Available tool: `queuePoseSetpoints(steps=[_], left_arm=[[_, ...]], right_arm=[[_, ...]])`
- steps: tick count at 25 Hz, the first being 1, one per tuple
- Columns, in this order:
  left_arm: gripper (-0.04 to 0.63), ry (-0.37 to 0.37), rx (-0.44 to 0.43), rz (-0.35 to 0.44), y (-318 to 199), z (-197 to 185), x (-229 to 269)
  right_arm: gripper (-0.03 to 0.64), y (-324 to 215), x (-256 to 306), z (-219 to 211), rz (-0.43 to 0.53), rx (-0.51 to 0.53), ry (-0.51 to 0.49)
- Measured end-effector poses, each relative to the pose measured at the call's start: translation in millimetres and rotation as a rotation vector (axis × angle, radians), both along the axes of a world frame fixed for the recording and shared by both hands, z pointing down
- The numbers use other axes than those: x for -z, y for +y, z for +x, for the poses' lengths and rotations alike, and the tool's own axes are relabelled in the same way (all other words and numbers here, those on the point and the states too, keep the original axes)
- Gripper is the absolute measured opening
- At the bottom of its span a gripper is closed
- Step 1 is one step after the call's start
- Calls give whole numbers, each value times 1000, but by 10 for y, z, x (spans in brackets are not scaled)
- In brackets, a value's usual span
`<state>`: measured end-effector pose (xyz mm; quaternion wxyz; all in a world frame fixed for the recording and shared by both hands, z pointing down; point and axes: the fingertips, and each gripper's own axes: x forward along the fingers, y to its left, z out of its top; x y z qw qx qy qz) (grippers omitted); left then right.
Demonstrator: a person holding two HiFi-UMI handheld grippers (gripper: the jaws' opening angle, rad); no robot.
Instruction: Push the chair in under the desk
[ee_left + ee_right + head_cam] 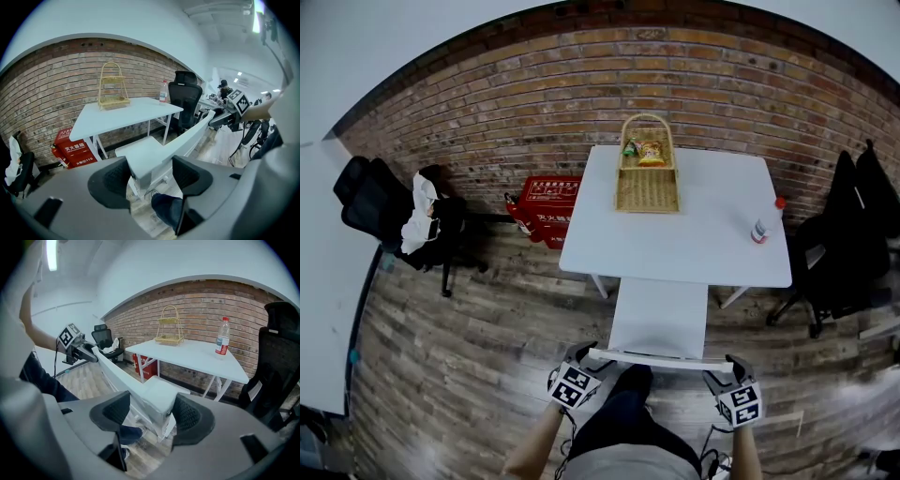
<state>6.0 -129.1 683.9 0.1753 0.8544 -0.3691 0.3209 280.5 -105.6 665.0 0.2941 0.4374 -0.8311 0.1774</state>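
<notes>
While the white flat-seated chair [659, 317] stood at 12 o'clock from the person, only the far edge of its seat was tucked beneath the near edge of the white rectangular table [675, 246]. Most of the seat lay out over the wood-plank floor [487, 319]. The chair's white top rail [661, 357] ran from 9 to 3 o'clock, square to that table edge. The left gripper [587, 359] was clamped on the rail's 9 o'clock end and the right gripper [727, 367] on its 3 o'clock end. In both gripper views the rail end filled the wide gap between the pads. Neither gripper was nearer the table; they sat level with each other. Since the gap under the table lay straight ahead at 12 o'clock, the push probably called for equal pressure from both ends, so that the chair would not skew toward a table leg.
</notes>
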Motion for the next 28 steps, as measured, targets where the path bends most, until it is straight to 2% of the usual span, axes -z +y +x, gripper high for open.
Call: queuePoseSetpoints(steps=[17, 28], left_arm=[[285, 8, -7, -8, -1279, 147, 28], [284, 21, -12, 18, -1872, 177, 29]], right_arm=[[290, -1283, 28, 135, -13, -3, -2], [290, -1878, 3, 199, 1, -2, -5]])
